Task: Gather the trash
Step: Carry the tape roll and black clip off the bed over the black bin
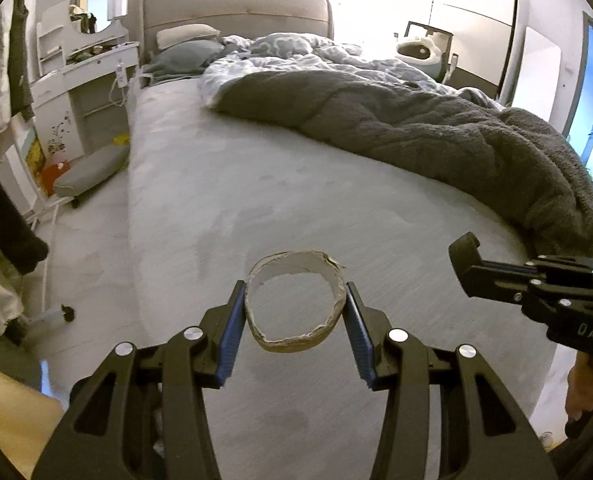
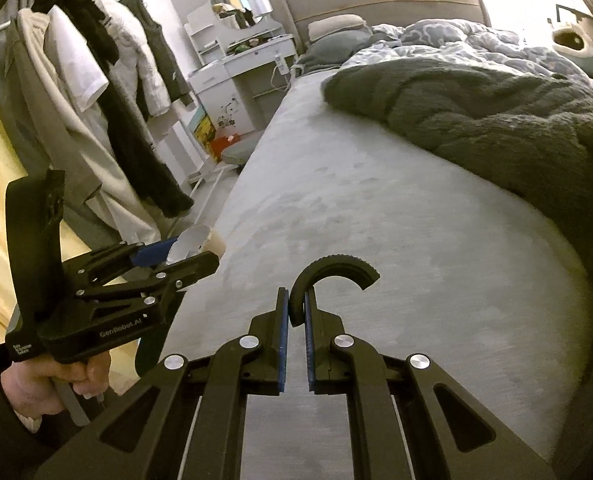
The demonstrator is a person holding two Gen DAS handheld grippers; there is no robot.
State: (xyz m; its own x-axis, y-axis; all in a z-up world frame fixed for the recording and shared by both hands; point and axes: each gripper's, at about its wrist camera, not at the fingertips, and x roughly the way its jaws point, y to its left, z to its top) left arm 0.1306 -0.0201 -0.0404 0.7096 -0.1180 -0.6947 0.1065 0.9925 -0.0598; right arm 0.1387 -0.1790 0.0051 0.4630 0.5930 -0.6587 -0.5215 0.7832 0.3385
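Blue-padded fingers of the left gripper (image 1: 294, 308) clamp a torn cardboard ring (image 1: 294, 304) by its outer wall, lifted above the bare grey mattress (image 1: 200, 184) near its left edge. The right gripper (image 2: 295, 312) pinches a black ribbed curved piece (image 2: 332, 270) between nearly closed pads, just beside the left gripper. The mattress surface ahead lies open up to the dark blanket (image 1: 436, 128) bunched along the right side.
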